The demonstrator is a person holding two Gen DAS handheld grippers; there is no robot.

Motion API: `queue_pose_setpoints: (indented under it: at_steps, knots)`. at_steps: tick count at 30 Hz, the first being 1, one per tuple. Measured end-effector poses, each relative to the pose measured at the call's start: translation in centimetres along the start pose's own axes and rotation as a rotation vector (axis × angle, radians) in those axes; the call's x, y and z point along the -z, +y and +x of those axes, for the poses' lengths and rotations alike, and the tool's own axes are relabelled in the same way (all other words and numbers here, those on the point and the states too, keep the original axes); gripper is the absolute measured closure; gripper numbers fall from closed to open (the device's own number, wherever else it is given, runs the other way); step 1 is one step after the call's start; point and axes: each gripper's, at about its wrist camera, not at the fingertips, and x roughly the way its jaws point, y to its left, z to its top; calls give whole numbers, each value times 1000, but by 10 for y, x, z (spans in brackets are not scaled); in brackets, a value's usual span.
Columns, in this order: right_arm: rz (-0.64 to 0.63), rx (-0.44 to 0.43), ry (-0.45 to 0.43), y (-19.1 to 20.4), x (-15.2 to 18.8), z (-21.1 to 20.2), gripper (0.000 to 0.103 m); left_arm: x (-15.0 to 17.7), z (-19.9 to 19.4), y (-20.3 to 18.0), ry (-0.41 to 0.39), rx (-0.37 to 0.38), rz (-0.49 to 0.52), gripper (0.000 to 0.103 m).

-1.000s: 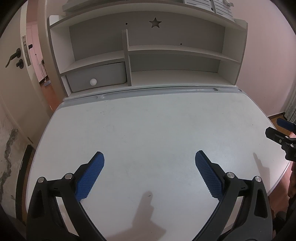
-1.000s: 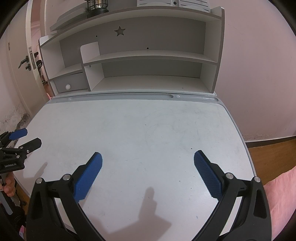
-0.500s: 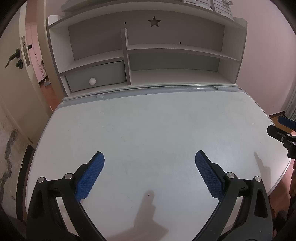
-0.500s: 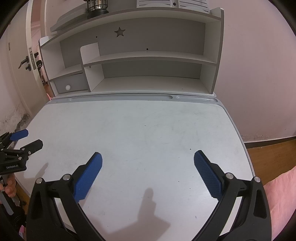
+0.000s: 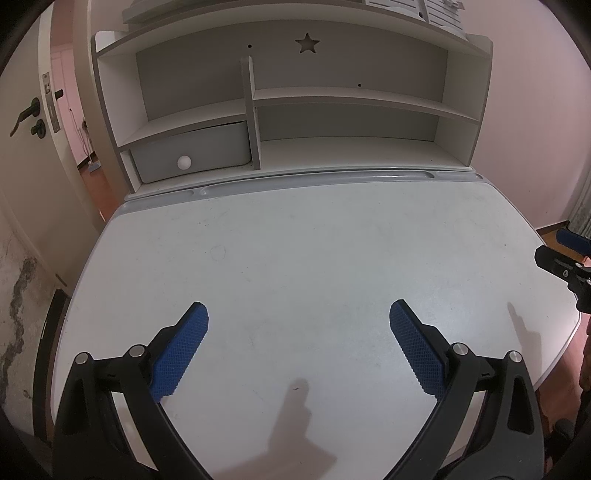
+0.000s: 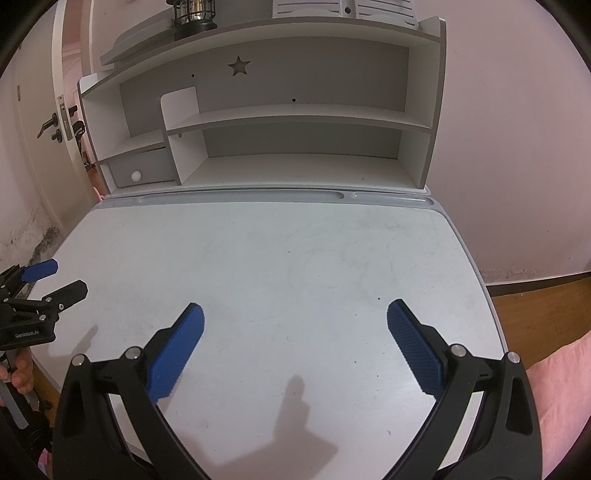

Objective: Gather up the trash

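Observation:
No trash shows in either view. My left gripper hangs open over the near part of the white desk top, nothing between its blue pads. My right gripper is open too, over the desk top near its front edge. In the left wrist view the right gripper pokes in at the right edge. In the right wrist view the left gripper shows at the left edge, a hand on its handle.
A white and grey hutch with shelves stands at the back of the desk. A small grey drawer with a white knob sits at its lower left. A lantern stands on top. A door is at left, wooden floor at right.
Both grippers have drifted slightly; the right gripper sits a little lower and further right in the left wrist view. Both stay open.

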Motion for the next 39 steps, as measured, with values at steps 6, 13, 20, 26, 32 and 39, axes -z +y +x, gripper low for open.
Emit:
queue_pose_setpoints:
  at_steps: [6, 13, 20, 26, 32, 39]
  knots:
    - [-1, -1, 1, 0, 0, 0, 7, 1, 0, 0, 2, -1, -2, 7]
    - [0, -1, 0, -1, 0, 0, 7, 1, -1, -1, 3, -2, -2, 7]
    - [-1, -2, 1, -1, 1, 0, 7, 2, 0, -1, 6, -5, 1, 7]
    - [1, -2, 0, -1, 0, -1, 7, 1, 2, -1, 10, 0, 3, 7]
    - [-1, -1, -1, -1, 1, -1, 7, -1, 3, 0, 18, -7, -4, 7]
    - [2, 0, -3, -2, -1, -2, 7, -1, 5, 2, 27, -8, -15, 7]
